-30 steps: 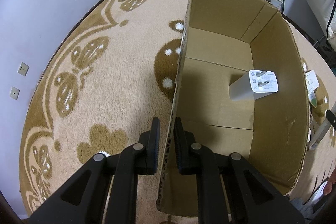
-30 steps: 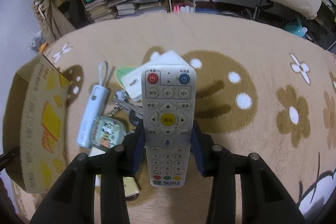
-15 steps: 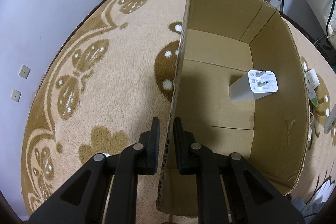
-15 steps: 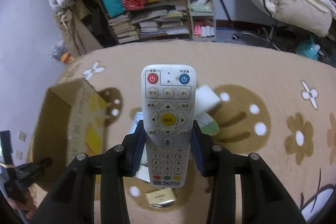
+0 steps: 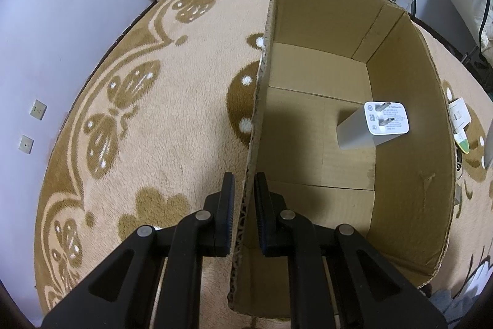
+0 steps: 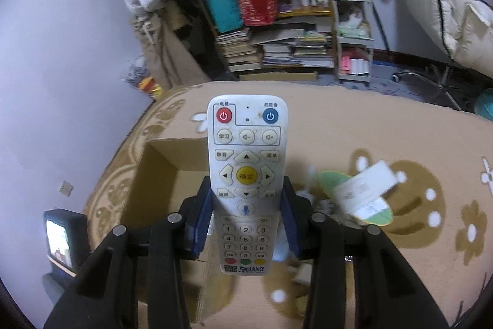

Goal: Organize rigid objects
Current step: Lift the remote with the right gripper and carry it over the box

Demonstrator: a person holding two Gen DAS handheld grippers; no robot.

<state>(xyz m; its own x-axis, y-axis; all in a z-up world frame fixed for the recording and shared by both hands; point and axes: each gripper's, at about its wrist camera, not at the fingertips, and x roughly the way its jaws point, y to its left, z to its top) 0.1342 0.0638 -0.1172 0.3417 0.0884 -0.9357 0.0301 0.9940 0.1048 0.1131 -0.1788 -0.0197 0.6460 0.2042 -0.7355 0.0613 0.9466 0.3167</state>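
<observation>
I see left gripper (image 5: pixel 243 199) clamped on the box (image 5: pixel 409 174) wall, charger (image 5: pixel 374 127) inside. Right gripper (image 6: pixel 246 205) pinches the remote (image 6: pixel 246 174) above the carpet (image 6: pixel 354 125).

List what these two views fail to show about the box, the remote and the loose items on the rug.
- Cardboard box: right wrist view, the remote and right tongs cover most of its inside.
- Charger: unseen in the right wrist view.
- Box's near corner: left wrist view, behind the left tongs.
- Loose items: motion-blurred, unidentifiable.
- Remote's label: too small.
</observation>
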